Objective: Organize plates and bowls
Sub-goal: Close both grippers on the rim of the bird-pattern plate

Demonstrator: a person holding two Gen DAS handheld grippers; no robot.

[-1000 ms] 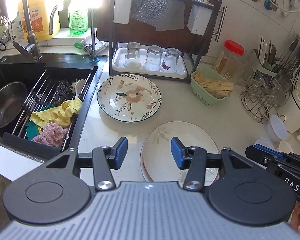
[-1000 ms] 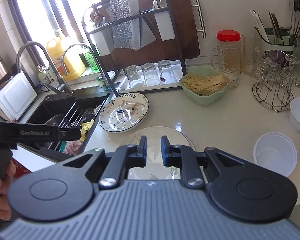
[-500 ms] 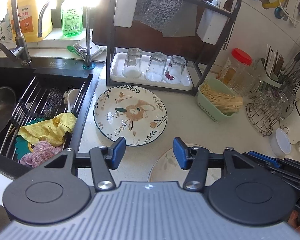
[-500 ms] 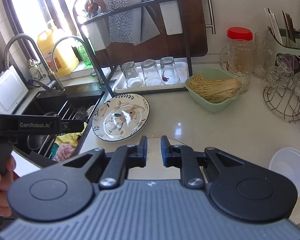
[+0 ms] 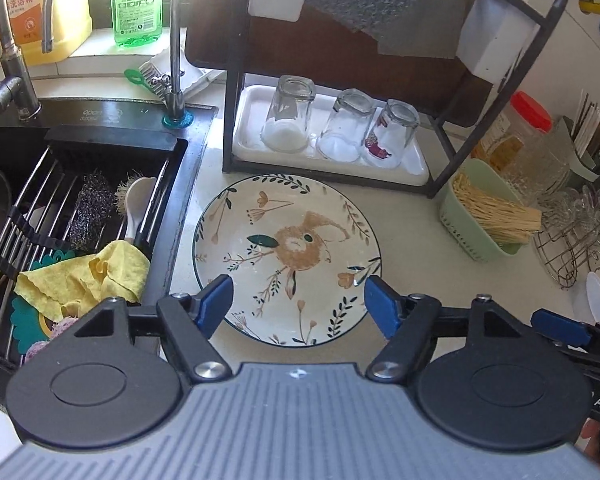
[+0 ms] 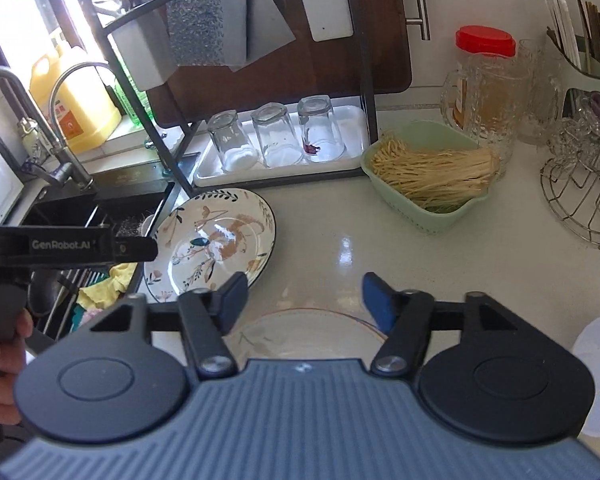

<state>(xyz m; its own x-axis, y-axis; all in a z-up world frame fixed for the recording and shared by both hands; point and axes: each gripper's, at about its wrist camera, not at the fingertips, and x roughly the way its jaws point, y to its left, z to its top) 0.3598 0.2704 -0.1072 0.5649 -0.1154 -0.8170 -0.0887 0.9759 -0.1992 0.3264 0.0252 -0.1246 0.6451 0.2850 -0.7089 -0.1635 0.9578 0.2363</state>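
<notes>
White countertop (image 5: 412, 216) runs between a black sink (image 5: 100, 128) on our left and a green basket of noodles (image 6: 432, 184) on our right, with a dark rack (image 5: 440, 152) at the back holding three upturned glasses (image 5: 340, 126) on a white tray (image 5: 416, 168).

Our left gripper (image 5: 298, 298) hangs with its jaws spread wide above the near edge of the floral plate (image 5: 288, 256), which lies flat on the counter just beside the sink. Both blue pads (image 5: 216, 298) stand over the plate's near rim, one toward each side; we cannot tell whether they touch it.

Our right gripper (image 6: 304, 300) also has its jaws spread, holding nothing. Below and between them lies a pale plate (image 6: 300, 332) with a thin reddish rim, mostly hidden under the gripper body. A white bowl (image 6: 598, 356) sits at the far right edge.
</notes>
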